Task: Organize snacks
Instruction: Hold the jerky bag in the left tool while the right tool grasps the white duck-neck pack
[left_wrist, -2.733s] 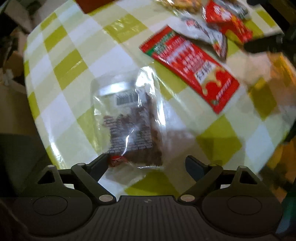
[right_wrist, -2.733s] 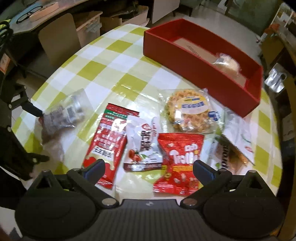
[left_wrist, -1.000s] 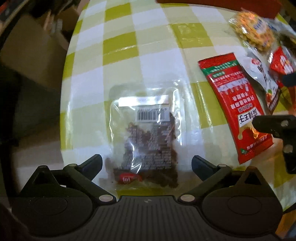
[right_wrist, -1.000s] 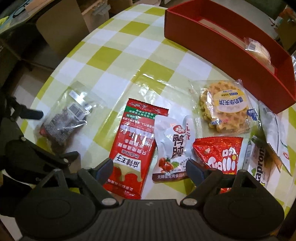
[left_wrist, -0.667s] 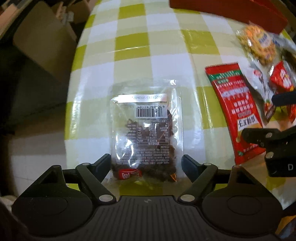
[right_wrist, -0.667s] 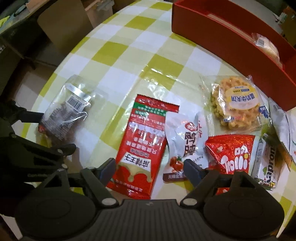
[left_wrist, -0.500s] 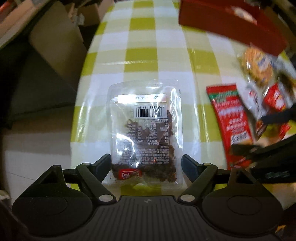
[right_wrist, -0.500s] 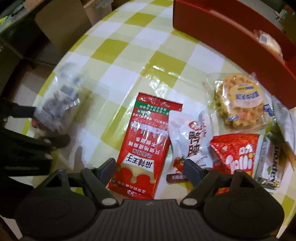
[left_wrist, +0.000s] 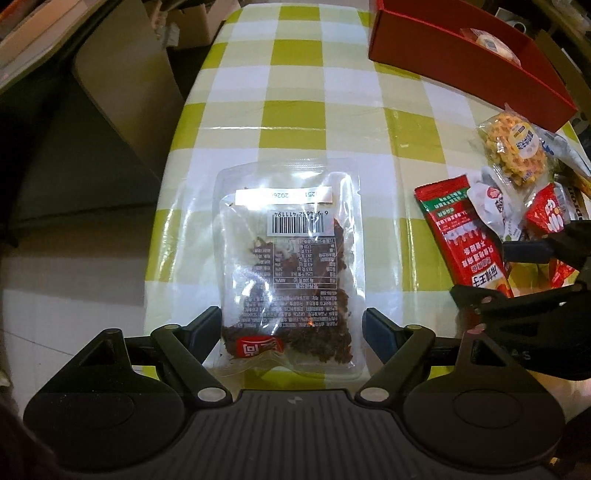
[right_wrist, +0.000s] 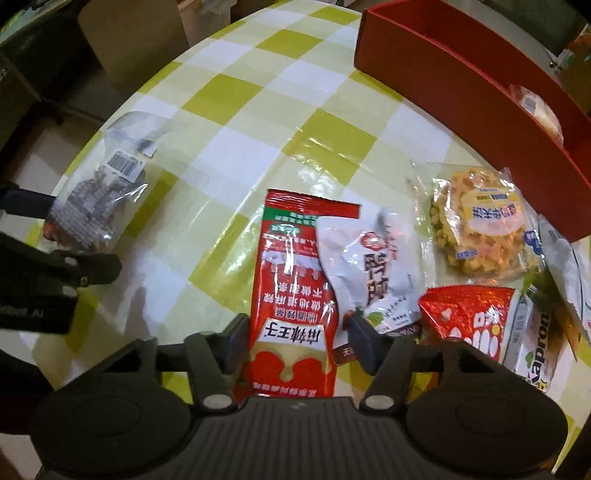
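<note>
A clear bag of dark dried snack (left_wrist: 291, 266) with a barcode label sits between the fingers of my left gripper (left_wrist: 291, 328), which grips its sides and holds it above the table edge; it also shows in the right wrist view (right_wrist: 96, 195). My right gripper (right_wrist: 295, 338) has its fingers on both sides of the long red packet (right_wrist: 295, 280), which lies flat on the checked table (right_wrist: 236, 88). The red box (right_wrist: 454, 81) stands at the far right and holds one wrapped snack (right_wrist: 535, 107).
Beside the red packet lie a white pouch (right_wrist: 373, 269), a round yellow waffle snack (right_wrist: 480, 229), a red Trolli bag (right_wrist: 469, 321) and a Kapron pack (right_wrist: 535, 350). The table edge curves at the left, with cardboard boxes (left_wrist: 125, 77) on the floor beyond.
My left gripper closed on the clear bag and lifted it off the table. My right gripper moved left and down, and its fingers narrowed around the long red packet.
</note>
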